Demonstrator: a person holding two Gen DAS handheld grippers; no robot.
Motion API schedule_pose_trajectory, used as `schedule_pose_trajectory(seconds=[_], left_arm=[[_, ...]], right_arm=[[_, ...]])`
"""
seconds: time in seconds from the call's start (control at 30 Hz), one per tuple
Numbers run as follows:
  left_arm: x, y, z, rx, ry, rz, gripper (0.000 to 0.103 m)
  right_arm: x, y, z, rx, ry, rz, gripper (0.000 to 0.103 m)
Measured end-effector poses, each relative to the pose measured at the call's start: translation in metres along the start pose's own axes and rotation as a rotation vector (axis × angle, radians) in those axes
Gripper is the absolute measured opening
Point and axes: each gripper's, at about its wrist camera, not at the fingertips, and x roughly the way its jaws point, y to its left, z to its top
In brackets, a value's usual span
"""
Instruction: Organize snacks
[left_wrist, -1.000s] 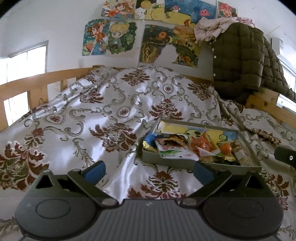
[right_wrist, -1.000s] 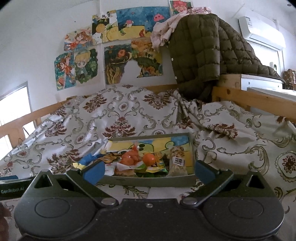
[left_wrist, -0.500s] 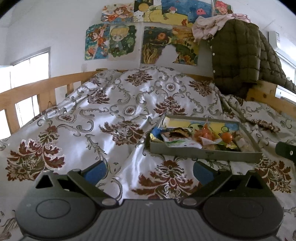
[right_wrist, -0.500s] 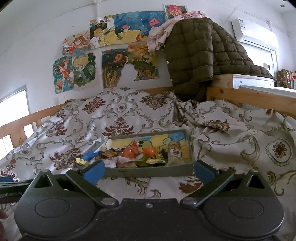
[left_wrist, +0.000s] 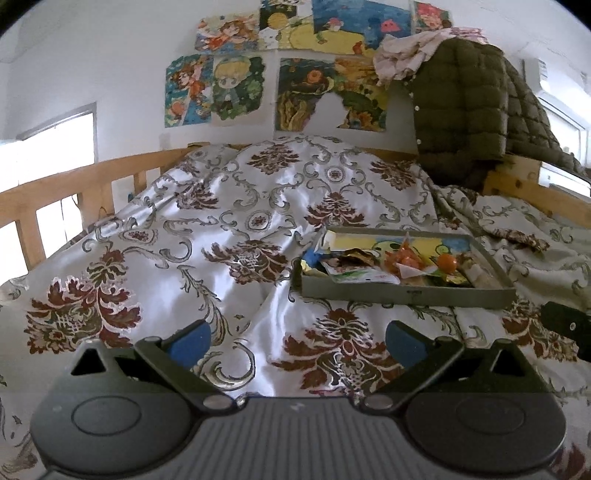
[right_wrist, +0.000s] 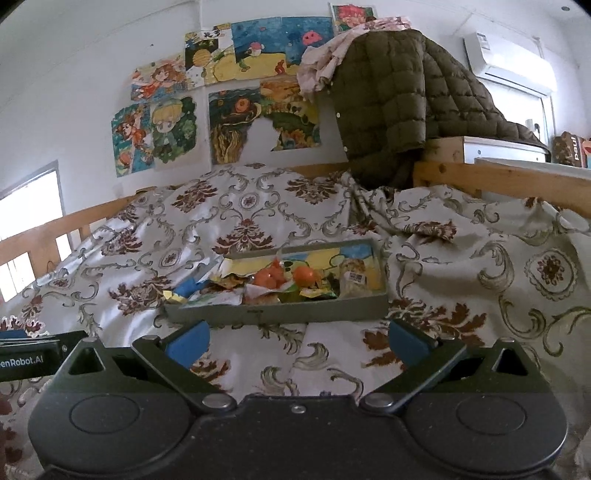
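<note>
A grey tray (left_wrist: 406, 295) full of snacks lies on the bed; it also shows in the right wrist view (right_wrist: 277, 313). Inside are orange round sweets (left_wrist: 447, 261) (right_wrist: 306, 275), a white packet (left_wrist: 354, 275), foil wrappers (right_wrist: 232, 280) and a clear packet with a label (right_wrist: 354, 280). My left gripper (left_wrist: 297, 338) is open and empty, well short of the tray and to its left. My right gripper (right_wrist: 297, 338) is open and empty, just in front of the tray's near wall.
The bed has a shiny floral cover (left_wrist: 221, 236) and a wooden rail (left_wrist: 55, 192) on the left and another rail (right_wrist: 498, 181) on the right. A dark quilted jacket (right_wrist: 399, 103) hangs at the far right. Posters (left_wrist: 288, 74) cover the wall.
Both grippers have pulled back from the tray and risen a little, so the tray looks smaller and farther away. Both stay open and empty.
</note>
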Motion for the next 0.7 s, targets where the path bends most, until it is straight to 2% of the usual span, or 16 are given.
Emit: schedule_pose_trajectory(seconds=[0.17, 0.43, 0.7], left_arm=[[-0.011, 0.009, -0.006, -0.002, -0.01, -0.025, 0.103], [-0.027, 0.013, -0.022, 0.055, 0.004, -0.096, 0.103], [-0.038, 0.006, -0.028, 0.115, -0.037, -0.153, 0.103]], right_arm=[[-0.013, 0.001, -0.008, 0.006, 0.013, -0.012, 0.102], [-0.036, 0.008, -0.021, -0.001, 0.029, -0.017, 0.102], [-0.046, 0.009, -0.026, 0.002, 0.029, -0.031, 0.102]])
